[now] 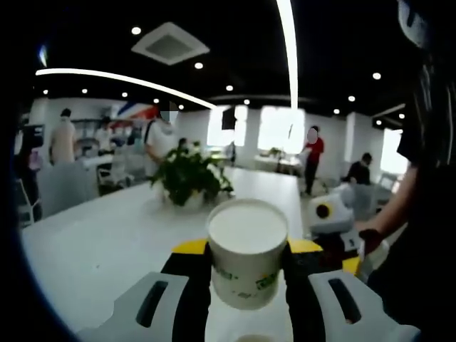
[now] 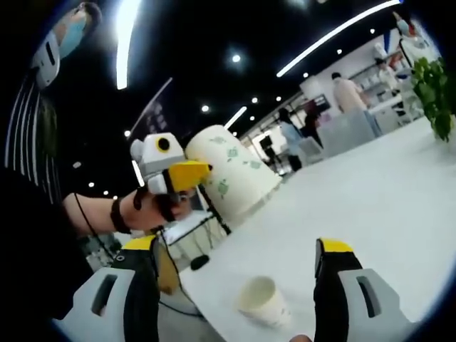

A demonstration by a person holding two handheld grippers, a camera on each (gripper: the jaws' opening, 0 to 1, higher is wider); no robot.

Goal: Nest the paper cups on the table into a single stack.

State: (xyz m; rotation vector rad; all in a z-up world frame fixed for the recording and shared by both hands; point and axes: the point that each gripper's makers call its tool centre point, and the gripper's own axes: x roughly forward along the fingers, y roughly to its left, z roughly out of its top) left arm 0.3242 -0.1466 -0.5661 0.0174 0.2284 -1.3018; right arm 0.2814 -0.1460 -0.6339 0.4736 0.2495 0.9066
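My left gripper (image 1: pixel 247 265) is shut on a white paper cup (image 1: pixel 247 251) with green print, its open mouth facing the camera. In the right gripper view the same cup (image 2: pixel 231 176) is held tilted in the air above the table's edge by the left gripper (image 2: pixel 171 174). A second, smaller-looking paper cup (image 2: pixel 263 301) rests on the white table (image 2: pixel 385 206), tilted, between and ahead of my right gripper's jaws. The right gripper (image 2: pixel 236 246) is open and apart from that cup. It also shows in the left gripper view as the right gripper (image 1: pixel 333 214), held in a hand.
A potted green plant (image 1: pixel 189 178) stands mid-table and shows again as the plant (image 2: pixel 436 92) at the far right. The table's edge (image 2: pixel 206 274) runs close to the resting cup. Several people and chairs fill the room behind. The person's dark body (image 1: pixel 420 235) is at the right.
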